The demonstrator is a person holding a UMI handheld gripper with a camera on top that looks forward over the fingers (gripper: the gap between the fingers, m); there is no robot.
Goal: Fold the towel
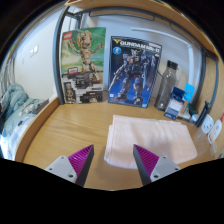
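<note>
Purple-padded fingers (77, 160) of the gripper (112, 163) stand apart, holding nothing, over the wooden desk (60, 130). Just ahead, slightly right, the pale pink towel (148, 138) lies flat. Along the desk's back edge stand a figure box (84, 65) and a Gundam box (133, 72).

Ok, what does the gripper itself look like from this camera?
The gripper shows as two fingers at the bottom of the view. Each finger is a pale grey wedge tapering to a tip, with a ribbed magenta pad on its inner face. No cables, markings, hand or sleeve are visible.
</note>
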